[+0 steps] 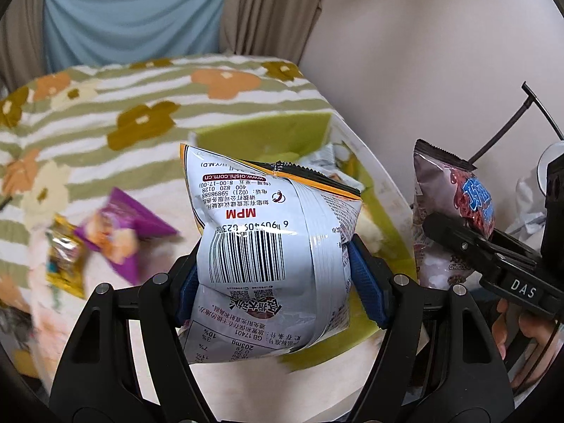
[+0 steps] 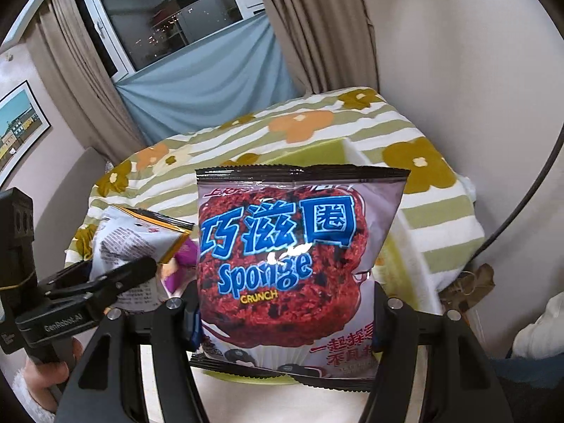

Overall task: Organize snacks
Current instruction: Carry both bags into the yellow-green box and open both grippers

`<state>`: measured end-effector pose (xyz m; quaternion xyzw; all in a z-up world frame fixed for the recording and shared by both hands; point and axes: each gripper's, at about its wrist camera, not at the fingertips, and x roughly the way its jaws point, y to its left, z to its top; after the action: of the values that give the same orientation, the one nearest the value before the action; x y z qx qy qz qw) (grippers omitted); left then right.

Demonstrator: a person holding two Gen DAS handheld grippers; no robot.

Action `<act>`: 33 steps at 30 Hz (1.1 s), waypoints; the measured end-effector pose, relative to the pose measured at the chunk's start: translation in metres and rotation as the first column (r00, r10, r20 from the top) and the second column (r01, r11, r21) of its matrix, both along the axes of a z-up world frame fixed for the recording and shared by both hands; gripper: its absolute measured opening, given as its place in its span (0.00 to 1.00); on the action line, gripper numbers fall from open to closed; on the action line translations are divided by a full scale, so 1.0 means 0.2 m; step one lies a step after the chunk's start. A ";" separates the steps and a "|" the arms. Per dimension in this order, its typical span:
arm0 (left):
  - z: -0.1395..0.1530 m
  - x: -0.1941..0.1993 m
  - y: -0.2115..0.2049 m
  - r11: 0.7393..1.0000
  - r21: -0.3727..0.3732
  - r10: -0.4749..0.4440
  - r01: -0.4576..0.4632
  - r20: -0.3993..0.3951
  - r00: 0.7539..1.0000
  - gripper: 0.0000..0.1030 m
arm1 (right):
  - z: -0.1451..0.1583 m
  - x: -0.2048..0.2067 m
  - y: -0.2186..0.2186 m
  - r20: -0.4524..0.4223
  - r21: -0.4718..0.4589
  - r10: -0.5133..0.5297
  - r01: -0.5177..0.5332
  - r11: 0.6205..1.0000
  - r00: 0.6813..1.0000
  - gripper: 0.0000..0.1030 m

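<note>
While each tool is pinching its own snack bag, the step in hand looks like the carry: both bags are lifted off the floral blanket and are headed, I judge, for the green-lined box.

The left tool [image 1: 273,275] has its blue pads [image 1: 366,282] pressed into the sides of the white bag [image 1: 268,232], barcode side facing the camera, the bag puffing out above and below the pinch. Beyond it, from twelve to two o'clock, lies the green-lined box [image 1: 282,134] with some wrappers already inside. At nine o'clock a purple packet [image 1: 123,232] and a yellow packet [image 1: 65,257] sit blurred on the floral blanket [image 1: 88,112].

The right tool [image 2: 287,313] clamps the Sponge Crunch bag [image 2: 292,257] low on its sides, upright.

Next, I judge, each bag needs to come over the box and be lowered in before the pads spread, minding the two tools side by side.

The left view alone shows the loose packets and the box's contents. The right view alone shows the window [image 2: 169,14], a framed picture [image 2: 17,127] at nine o'clock, and the hand [image 2: 49,366] gripping the left tool's handle.
</note>
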<state>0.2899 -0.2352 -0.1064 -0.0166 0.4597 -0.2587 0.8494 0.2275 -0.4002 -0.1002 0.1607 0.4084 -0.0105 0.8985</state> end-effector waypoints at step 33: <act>-0.10 -0.14 0.06 0.965 0.099 0.246 -0.243 -0.025 0.969 0.97 | -0.16 0.30 -0.23 -0.062 -0.017 0.204 -0.205 0.979 0.977 0.60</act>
<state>0.2617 -0.2225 -0.1266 -0.0374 0.4817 -0.1294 0.8659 0.2883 -0.4460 -0.1322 0.1070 0.4493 0.0724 0.8840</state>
